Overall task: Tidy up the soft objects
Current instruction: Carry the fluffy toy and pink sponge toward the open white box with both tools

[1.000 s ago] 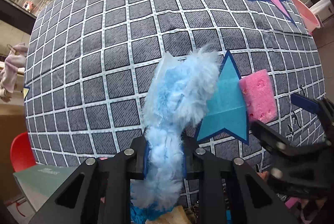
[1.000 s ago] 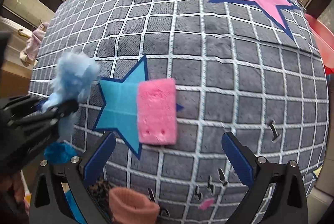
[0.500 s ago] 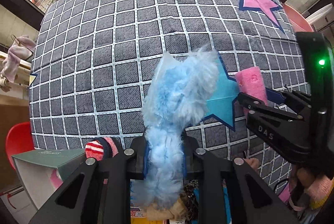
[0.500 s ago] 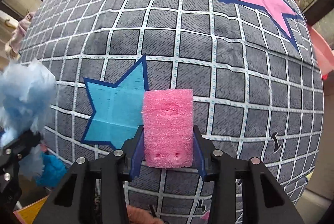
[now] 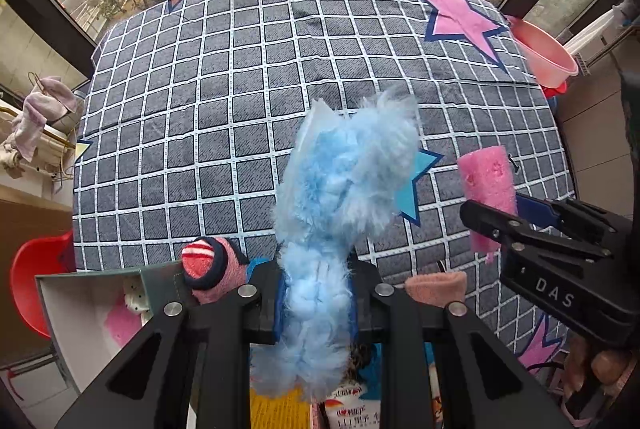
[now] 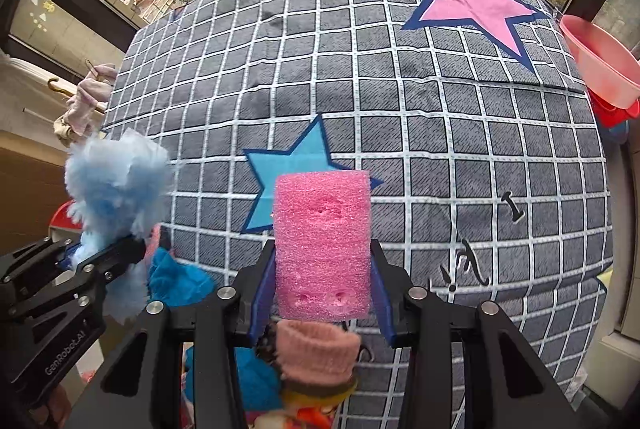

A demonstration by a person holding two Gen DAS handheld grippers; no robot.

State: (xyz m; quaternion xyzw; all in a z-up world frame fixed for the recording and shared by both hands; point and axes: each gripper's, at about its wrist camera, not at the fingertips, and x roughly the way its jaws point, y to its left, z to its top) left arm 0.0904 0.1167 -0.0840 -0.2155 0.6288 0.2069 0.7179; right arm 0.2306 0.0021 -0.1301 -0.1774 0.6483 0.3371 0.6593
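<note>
The left gripper is clenched on one fluffy pale-blue fabric duster. The right gripper, its jaws having just been closing, grasps one pink rectangular foam block. Both are held above the grey checked bedspread. Probably best to carry each upright to the one open grey-green box, releasing gently inside.

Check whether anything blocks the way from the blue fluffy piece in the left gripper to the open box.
Nothing visible does. The left gripper holds the blue fluffy piece clear above the checked cover; the open box is lower left, with only a striped sock at its rim.
</note>
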